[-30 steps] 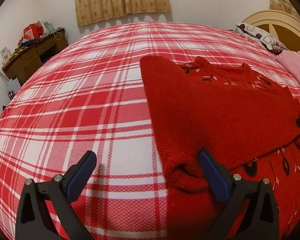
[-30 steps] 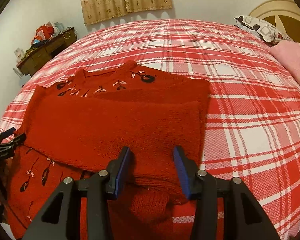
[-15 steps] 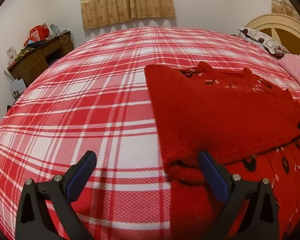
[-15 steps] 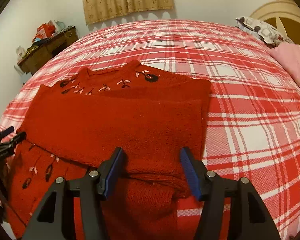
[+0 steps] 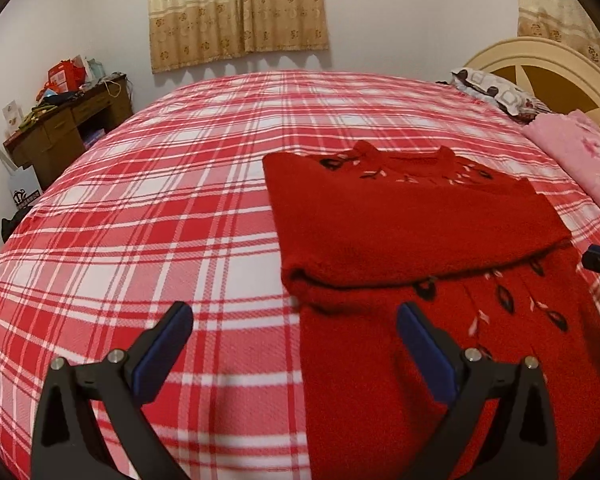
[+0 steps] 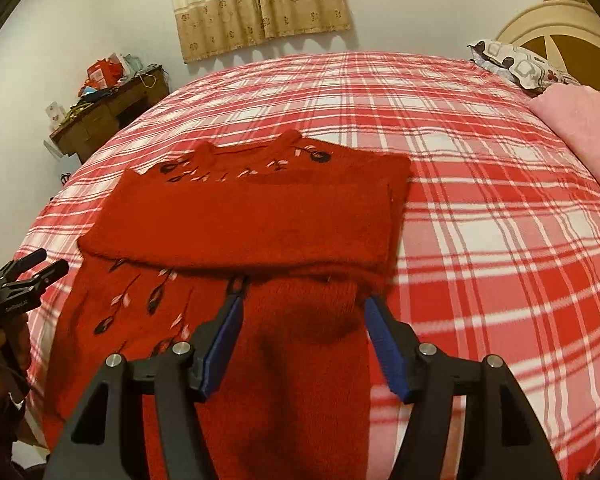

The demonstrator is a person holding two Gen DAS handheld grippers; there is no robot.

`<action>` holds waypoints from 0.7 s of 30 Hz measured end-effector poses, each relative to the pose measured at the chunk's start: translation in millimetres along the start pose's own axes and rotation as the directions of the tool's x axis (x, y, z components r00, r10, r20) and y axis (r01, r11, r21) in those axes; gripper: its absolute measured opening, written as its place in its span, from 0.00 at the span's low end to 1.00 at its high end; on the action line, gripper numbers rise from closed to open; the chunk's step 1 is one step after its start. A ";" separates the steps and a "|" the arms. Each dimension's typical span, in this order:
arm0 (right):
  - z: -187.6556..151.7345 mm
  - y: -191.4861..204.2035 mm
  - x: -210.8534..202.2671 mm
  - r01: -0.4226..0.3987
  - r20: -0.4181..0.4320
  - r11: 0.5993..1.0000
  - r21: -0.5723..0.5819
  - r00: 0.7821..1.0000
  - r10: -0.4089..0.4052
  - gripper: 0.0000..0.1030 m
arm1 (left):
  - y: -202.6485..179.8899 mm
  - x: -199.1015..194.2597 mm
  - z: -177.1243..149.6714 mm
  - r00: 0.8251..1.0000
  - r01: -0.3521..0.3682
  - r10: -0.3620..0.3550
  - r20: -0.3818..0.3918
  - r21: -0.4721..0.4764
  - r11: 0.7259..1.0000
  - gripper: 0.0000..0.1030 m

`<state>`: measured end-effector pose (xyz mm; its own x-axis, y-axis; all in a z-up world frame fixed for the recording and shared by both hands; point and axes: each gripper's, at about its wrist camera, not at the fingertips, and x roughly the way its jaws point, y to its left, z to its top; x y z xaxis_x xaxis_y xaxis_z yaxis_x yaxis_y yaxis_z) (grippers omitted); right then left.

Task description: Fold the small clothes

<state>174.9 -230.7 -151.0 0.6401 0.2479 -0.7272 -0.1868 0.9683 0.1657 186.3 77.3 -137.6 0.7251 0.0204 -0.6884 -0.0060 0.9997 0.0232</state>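
Note:
A red knitted sweater (image 5: 412,224) with black and pink leaf embroidery lies on the plaid bed. Both sleeves are folded across its chest. Its lower part (image 5: 440,360) lies flat toward me. My left gripper (image 5: 294,322) is open and empty. It hovers over the sweater's lower left edge and the bedspread. In the right wrist view the sweater (image 6: 252,216) fills the middle. My right gripper (image 6: 302,316) is open and empty, above the sweater's lower right part. The left gripper also shows at that view's left edge (image 6: 36,268).
The red and white plaid bedspread (image 5: 148,216) covers the whole bed. A pink blanket (image 5: 580,156) and a patterned pillow (image 5: 496,92) lie by the cream headboard (image 5: 548,64) at right. A cluttered wooden desk (image 5: 64,120) stands by the far left wall.
Both grippers have pulled back toward me and away from the folded sleeves. The right gripper's jaws have opened wider. The sweater lies as it did.

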 end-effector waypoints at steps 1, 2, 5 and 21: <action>-3.0 0.3 -2.0 -0.001 -0.003 1.000 0.001 1.000 0.001 0.63 | -0.4 -2.1 -1.9 1.000 0.002 -0.002 0.000 0.000 1.000 1.00; -6.5 0.9 -3.8 -0.001 -0.008 1.000 0.001 1.000 0.001 0.63 | -0.8 -4.0 -3.6 1.000 0.007 -0.007 -0.001 0.001 1.000 1.00; -16.8 3.4 -8.6 0.002 -0.020 1.000 -0.007 1.000 -0.002 0.63 | -0.1 -11.9 -11.4 1.000 0.014 -0.013 -0.007 0.008 1.000 1.00; -70.7 25.4 -35.8 -0.022 -0.080 0.998 -0.055 0.997 0.018 0.65 | -1.9 -40.4 -50.4 0.998 0.038 -0.036 -0.048 0.035 0.999 1.00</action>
<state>94.5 -217.1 -167.9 0.5749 0.2621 -0.7751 -0.2419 0.9594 0.1450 122.3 75.2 -146.3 0.6907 -0.0154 -0.7229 0.0458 0.9987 0.0225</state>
